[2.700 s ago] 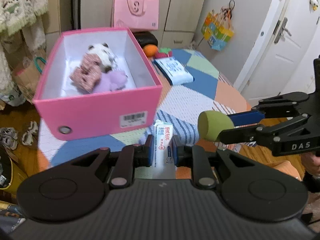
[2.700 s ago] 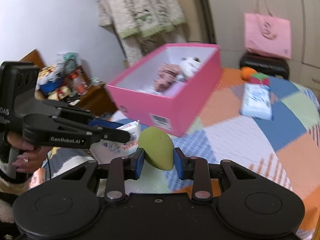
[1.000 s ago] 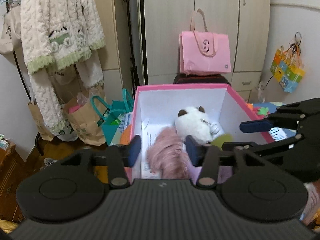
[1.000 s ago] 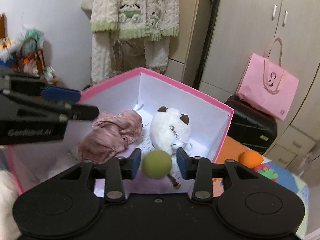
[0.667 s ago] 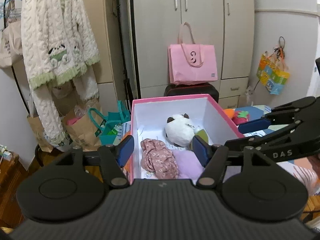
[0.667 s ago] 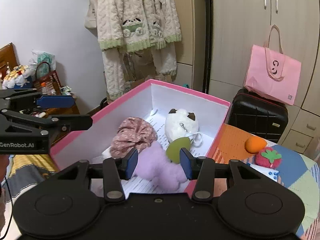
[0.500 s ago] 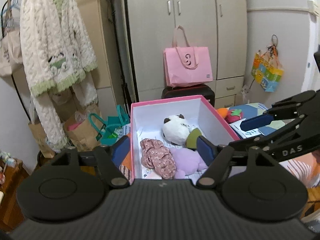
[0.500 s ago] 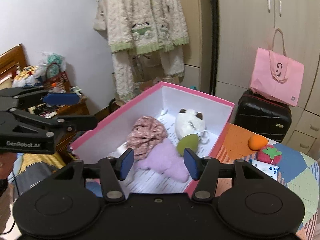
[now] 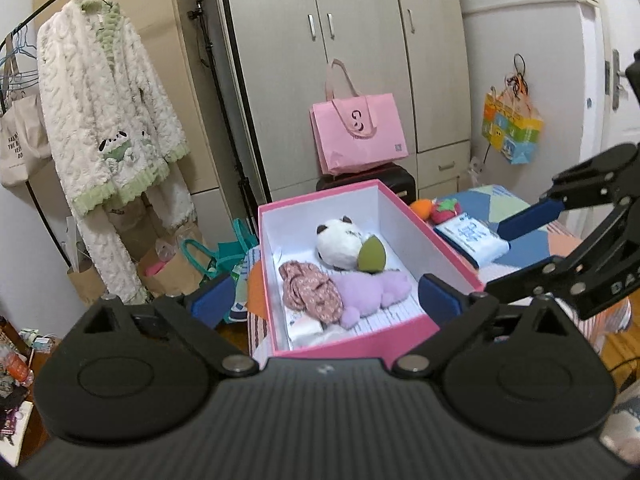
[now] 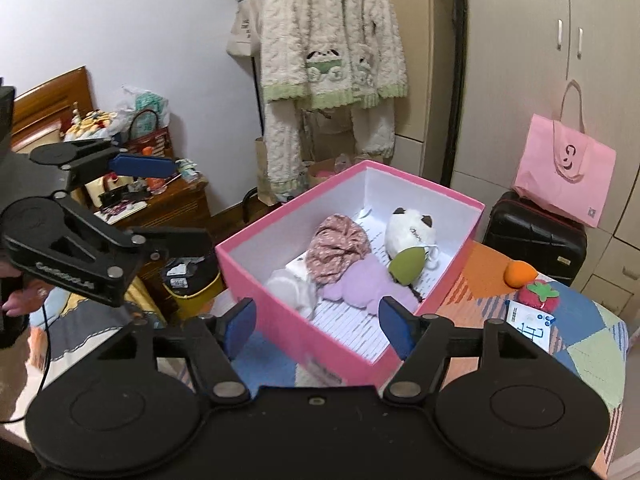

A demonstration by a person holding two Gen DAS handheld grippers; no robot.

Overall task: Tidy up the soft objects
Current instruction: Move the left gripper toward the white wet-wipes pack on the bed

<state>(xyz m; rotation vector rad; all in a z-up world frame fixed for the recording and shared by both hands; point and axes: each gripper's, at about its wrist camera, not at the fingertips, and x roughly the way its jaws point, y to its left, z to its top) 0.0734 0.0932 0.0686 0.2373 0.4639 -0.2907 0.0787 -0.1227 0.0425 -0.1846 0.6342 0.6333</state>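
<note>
A pink box (image 9: 376,344) stands on the patchwork cover, holding a white panda plush (image 9: 340,240), a green sponge (image 9: 369,255) leaning on it, a pink floral cloth (image 9: 312,292), a purple plush (image 9: 376,288) and a white pack (image 9: 306,326). My left gripper (image 9: 324,300) hovers before the box's near wall, its jaws opening wide with nothing between them. My right gripper (image 10: 317,326) is above the box's near corner, its jaws also opening and empty. The sponge (image 10: 406,264) lies free in the box (image 10: 288,220). Each gripper shows in the other's view, the right gripper (image 9: 506,256) and the left gripper (image 10: 172,204).
An orange toy (image 10: 519,272), a strawberry toy (image 10: 538,292) and a tissue pack (image 9: 470,236) lie on the cover right of the box. Behind are a black suitcase (image 10: 536,236) with a pink tote (image 9: 358,132), a hanging fleece robe (image 9: 104,120), a nightstand (image 10: 168,200) and a yellow bin (image 10: 192,284).
Both grippers pulled back and up from the box while their jaws widened. The right one let go of the green sponge, which now rests against the panda. The left no longer holds the white pack.
</note>
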